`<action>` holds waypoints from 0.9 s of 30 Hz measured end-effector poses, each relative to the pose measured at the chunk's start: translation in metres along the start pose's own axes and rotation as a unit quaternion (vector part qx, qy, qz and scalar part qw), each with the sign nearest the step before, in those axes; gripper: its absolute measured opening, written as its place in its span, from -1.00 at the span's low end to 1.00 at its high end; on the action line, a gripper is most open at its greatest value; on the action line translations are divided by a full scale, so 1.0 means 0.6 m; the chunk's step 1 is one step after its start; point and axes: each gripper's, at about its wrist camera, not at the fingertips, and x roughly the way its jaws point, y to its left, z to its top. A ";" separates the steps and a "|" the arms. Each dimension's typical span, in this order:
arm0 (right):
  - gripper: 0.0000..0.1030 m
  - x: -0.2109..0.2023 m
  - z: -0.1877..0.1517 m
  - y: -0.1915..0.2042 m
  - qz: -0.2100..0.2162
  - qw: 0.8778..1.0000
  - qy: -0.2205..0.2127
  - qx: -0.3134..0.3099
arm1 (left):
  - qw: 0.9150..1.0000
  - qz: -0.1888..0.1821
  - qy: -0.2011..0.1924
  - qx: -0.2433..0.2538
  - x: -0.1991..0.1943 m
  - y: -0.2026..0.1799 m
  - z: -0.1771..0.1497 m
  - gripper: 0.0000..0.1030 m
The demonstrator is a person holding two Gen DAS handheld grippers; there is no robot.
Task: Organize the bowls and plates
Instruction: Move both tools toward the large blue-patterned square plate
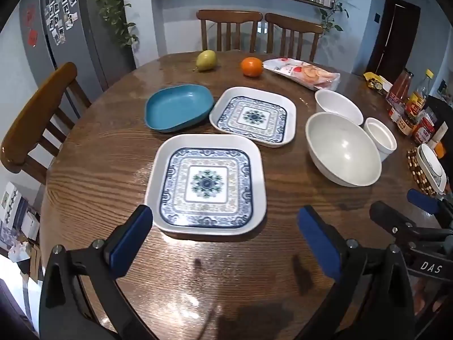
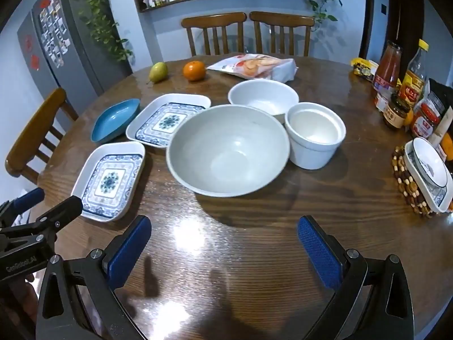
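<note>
Two square white plates with blue patterns lie on the round wooden table [image 1: 99,175]: the near plate [image 1: 206,184] [image 2: 110,180] and the far plate [image 1: 253,116] [image 2: 167,120]. A blue dish [image 1: 177,107] [image 2: 116,120] sits to their left. To the right stand a large white bowl [image 1: 342,148] [image 2: 228,148], a second white bowl [image 1: 337,104] [image 2: 263,97] and a small white cup-shaped bowl [image 1: 379,137] [image 2: 314,134]. My left gripper [image 1: 226,232] hangs open just short of the near plate. My right gripper [image 2: 226,243] is open above bare table, in front of the large bowl.
A pear [image 1: 206,60], an orange [image 1: 251,66] and a snack bag [image 1: 304,73] lie at the far side. Bottles and jars [image 2: 402,90] crowd the right edge, by a beaded trivet bearing a small dish [image 2: 427,170]. Chairs [image 1: 36,124] ring the table.
</note>
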 end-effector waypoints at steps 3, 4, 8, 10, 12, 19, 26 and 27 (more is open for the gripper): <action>1.00 0.003 0.002 0.006 0.004 1.000 0.000 -0.001 | 1.000 0.000 0.000 -0.002 -0.001 0.014 -0.001 0.98; 1.00 0.005 0.002 0.007 0.005 1.000 0.000 -0.002 | 1.000 -0.001 0.000 -0.003 -0.001 0.018 -0.001 0.98; 1.00 0.006 0.011 0.013 0.007 1.000 0.002 -0.001 | 1.000 0.003 -0.002 -0.003 0.000 0.023 0.000 0.98; 1.00 0.007 0.011 0.018 0.007 1.000 0.002 -0.004 | 1.000 0.003 -0.001 -0.003 0.001 0.030 0.000 0.98; 1.00 0.007 0.011 0.023 0.006 1.000 0.003 -0.006 | 1.000 0.004 0.000 -0.001 0.003 0.036 0.000 0.98; 1.00 0.009 0.012 0.038 0.005 1.000 0.005 -0.008 | 1.000 0.013 -0.003 0.002 -0.001 0.045 0.002 0.98; 1.00 0.014 0.013 0.056 0.002 1.000 0.009 -0.015 | 1.000 0.014 -0.001 -0.003 0.004 0.059 0.006 0.98; 1.00 0.014 0.014 0.058 0.001 1.000 0.009 -0.016 | 1.000 0.015 0.001 -0.004 0.007 0.062 0.007 0.98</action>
